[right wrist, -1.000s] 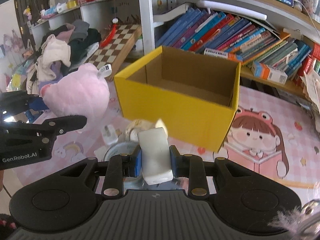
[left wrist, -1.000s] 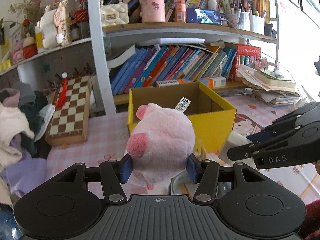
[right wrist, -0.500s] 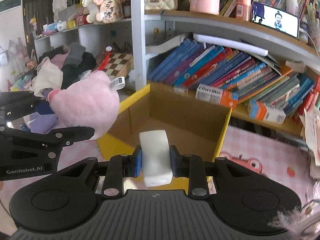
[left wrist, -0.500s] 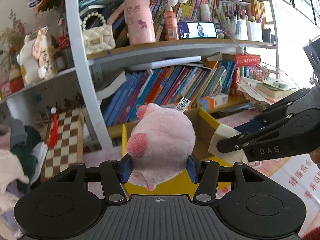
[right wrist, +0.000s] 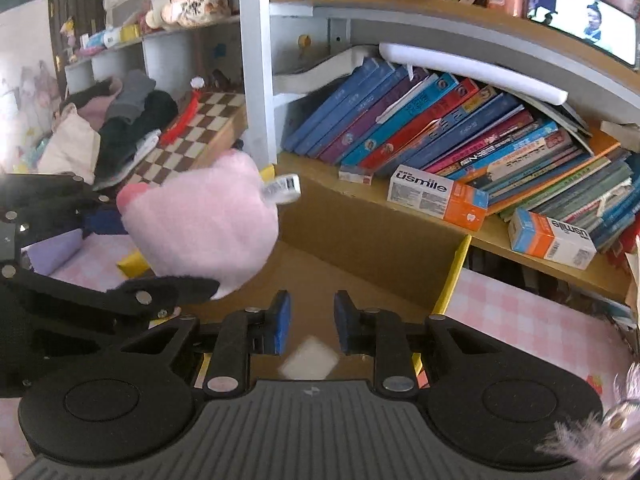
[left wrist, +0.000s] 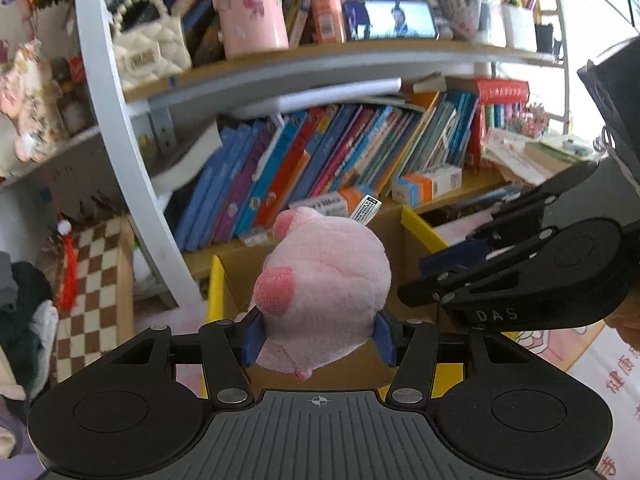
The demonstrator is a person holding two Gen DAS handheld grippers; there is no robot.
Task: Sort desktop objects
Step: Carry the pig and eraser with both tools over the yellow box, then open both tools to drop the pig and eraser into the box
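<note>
White block [right wrist: 309, 359] lies below parted right jaws.

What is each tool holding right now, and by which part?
The left tool grips the pink plush pig by its lower body sides. The right tool holds nothing; a white block lies below it.

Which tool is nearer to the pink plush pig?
Left. The left tool is shut on the pink plush pig, squeezing it from both sides over the yellow box. The right tool is open beside it, not touching the pig.
</note>
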